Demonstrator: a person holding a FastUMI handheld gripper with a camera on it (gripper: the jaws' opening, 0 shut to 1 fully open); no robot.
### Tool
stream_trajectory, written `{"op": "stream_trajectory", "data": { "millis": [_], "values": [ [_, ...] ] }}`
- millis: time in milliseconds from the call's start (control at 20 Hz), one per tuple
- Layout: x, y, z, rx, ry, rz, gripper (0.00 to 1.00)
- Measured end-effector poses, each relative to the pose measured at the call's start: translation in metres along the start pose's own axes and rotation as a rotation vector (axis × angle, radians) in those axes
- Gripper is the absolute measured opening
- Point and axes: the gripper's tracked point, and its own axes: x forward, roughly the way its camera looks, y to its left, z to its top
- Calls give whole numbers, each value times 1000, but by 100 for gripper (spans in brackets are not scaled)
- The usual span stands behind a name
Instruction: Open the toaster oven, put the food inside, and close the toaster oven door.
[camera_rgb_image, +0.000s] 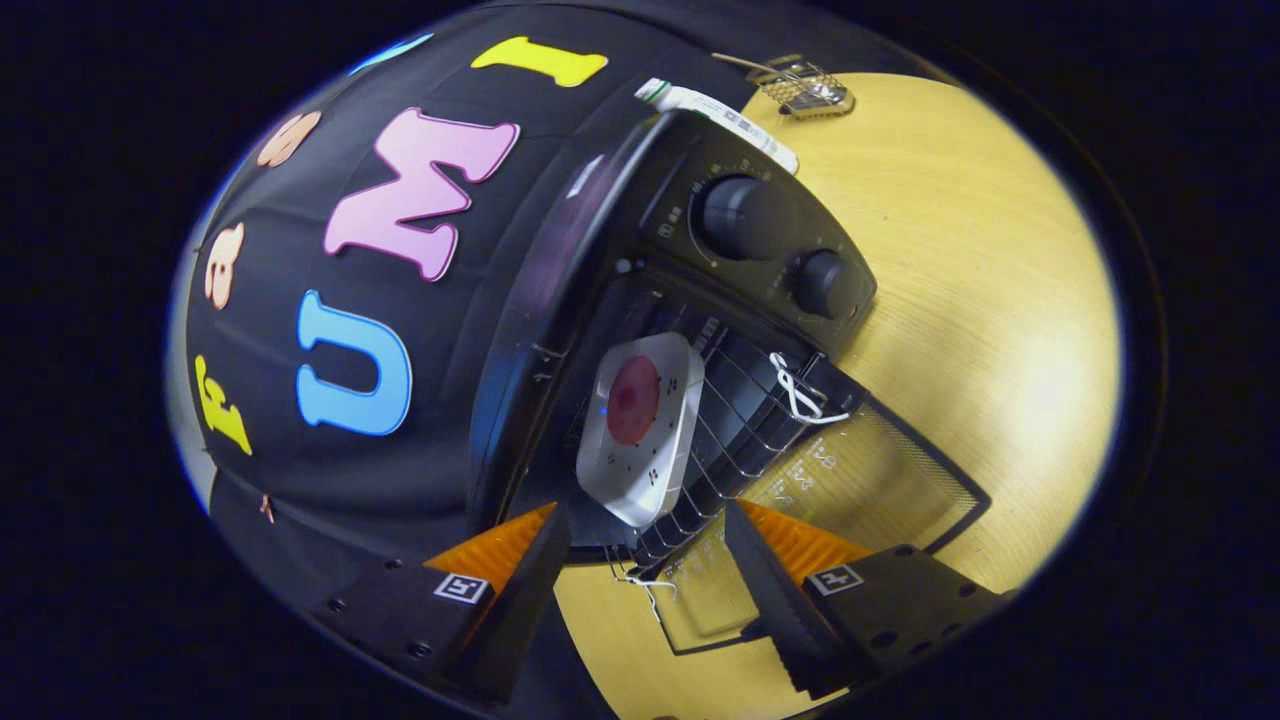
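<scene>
white plate (640, 428) on oven rack (735, 430) | door (860, 480) open | tool (648, 570) open, empty

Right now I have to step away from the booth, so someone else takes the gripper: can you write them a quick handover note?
Gripper: open, holding nothing, fingers just short of the rack's front edge.
Black toaster oven on the wooden table: glass door folded down open.
White square plate with round red food: sitting on the wire rack inside the oven mouth.
Done: door opened, food placed.
Left: back out, swing the door up shut.
</scene>
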Motion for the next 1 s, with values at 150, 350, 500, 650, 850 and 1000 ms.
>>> {"op": "stream_trajectory", "data": {
  "millis": [150, 350, 500, 650, 850, 1000],
  "values": [
    [-28, -4, -3, -104, 11, 3, 98],
    [-56, -4, 2, -206, -14, -11, 98],
    [-69, -8, -18, -388, 27, -34, 98],
    [-76, -18, -41, -544, 55, -84, 99],
    [-75, -42, -75, -779, 132, -159, 99],
    [-74, -67, -82, -899, 143, -244, 99]
  ]
}}
